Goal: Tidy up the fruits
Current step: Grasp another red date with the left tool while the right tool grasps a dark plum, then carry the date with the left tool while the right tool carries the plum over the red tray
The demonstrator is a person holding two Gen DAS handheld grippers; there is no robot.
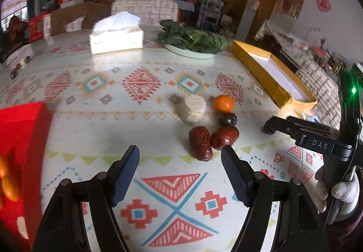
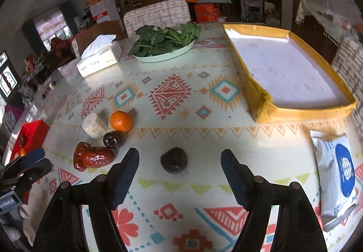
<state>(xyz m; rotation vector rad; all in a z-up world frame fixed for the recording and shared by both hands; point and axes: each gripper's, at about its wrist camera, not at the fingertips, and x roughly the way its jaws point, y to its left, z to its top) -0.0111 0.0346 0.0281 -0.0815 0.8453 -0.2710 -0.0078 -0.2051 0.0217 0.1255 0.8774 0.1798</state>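
Note:
A cluster of fruit lies mid-table: an orange (image 1: 223, 104), a dark plum (image 1: 227, 119), two red dates (image 1: 200, 146) (image 1: 224, 138) and a pale round cake (image 1: 192, 109). My left gripper (image 1: 180, 156) is open, just short of the dates. In the right wrist view the same orange (image 2: 121, 121), plum (image 2: 112, 139) and dates (image 2: 94, 156) lie at left. A separate dark fruit (image 2: 174, 159) lies between the open fingers of my right gripper (image 2: 180, 159). The right gripper (image 1: 268, 127) also shows at the left view's right side.
A yellow-rimmed empty tray (image 2: 304, 113) stands at the right. A red box (image 1: 20, 138) holding oranges is at the left. A tissue box (image 1: 116, 37) and a plate of greens (image 1: 192, 40) sit at the back. A white packet (image 2: 335, 175) lies near right.

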